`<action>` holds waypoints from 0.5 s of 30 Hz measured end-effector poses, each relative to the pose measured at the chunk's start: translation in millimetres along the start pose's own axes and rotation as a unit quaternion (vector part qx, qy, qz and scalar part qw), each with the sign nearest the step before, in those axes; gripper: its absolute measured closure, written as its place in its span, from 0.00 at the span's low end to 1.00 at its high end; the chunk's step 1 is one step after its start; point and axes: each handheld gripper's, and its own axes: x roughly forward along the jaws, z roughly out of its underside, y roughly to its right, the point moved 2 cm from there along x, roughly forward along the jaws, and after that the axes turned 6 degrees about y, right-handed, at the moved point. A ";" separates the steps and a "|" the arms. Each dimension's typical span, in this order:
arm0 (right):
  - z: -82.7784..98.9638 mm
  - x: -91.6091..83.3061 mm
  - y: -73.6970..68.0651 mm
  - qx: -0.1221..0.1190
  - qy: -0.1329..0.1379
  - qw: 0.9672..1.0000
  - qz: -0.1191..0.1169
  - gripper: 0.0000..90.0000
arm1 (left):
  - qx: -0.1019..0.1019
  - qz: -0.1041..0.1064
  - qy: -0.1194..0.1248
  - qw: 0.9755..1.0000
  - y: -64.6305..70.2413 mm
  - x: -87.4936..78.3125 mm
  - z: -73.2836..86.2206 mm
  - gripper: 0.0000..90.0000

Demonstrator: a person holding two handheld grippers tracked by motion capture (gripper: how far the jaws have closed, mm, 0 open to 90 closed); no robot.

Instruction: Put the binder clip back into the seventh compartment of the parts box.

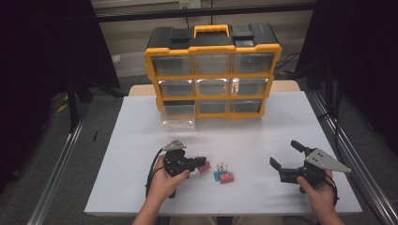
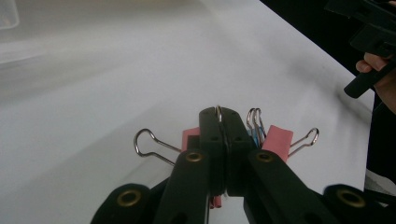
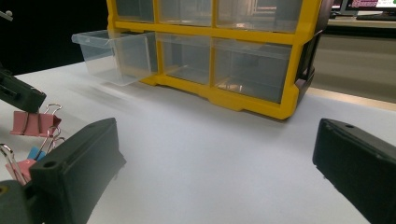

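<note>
The left tongs (image 1: pixel 199 164) are clenched on the wire loop of a pink clip (image 1: pixel 204 167), low over the bench (image 1: pixel 141 140) and just left of the other clips (image 1: pixel 224 174). That thin grip could let it swing or slip before reaching the open drawer (image 1: pixel 178 116). The right tongs (image 1: pixel 286 154) hang released and empty.

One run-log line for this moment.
left gripper: shut on pink binder clip | right gripper: open, empty | two more clips on table | bottom-left drawer pulled out
</note>
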 end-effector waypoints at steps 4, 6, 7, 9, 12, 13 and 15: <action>0.2 0.2 -0.3 0.000 0.000 1.000 -0.001 0.01 | 0.000 0.001 0.003 1.000 1.5 -0.6 -4.7 0.99; 0.4 0.0 -0.8 0.001 -0.003 1.000 -0.001 0.00 | 0.001 0.000 0.005 1.000 1.4 -0.9 -7.0 0.99; 0.4 -0.1 -0.6 0.000 -0.003 1.000 -0.001 0.00 | 0.001 -0.003 0.005 1.000 1.5 -0.9 -8.1 0.99; -0.2 -0.7 -0.6 0.001 -0.003 1.000 -0.002 0.00 | 0.000 -0.001 0.006 1.000 1.0 -0.9 -9.6 0.99; -0.1 -1.2 -0.9 0.000 -0.003 1.000 -0.001 0.00 | 0.002 0.001 0.002 1.000 -0.2 -1.3 -10.6 0.99; -0.1 -1.5 -1.0 0.000 -0.003 1.000 -0.001 0.00 | -0.001 -0.001 0.003 1.000 -0.4 -1.2 -10.9 0.99; -0.3 -2.2 -0.9 0.000 -0.001 1.000 -0.002 0.00 | 0.000 -0.003 0.001 1.000 -1.6 -1.1 -13.0 0.99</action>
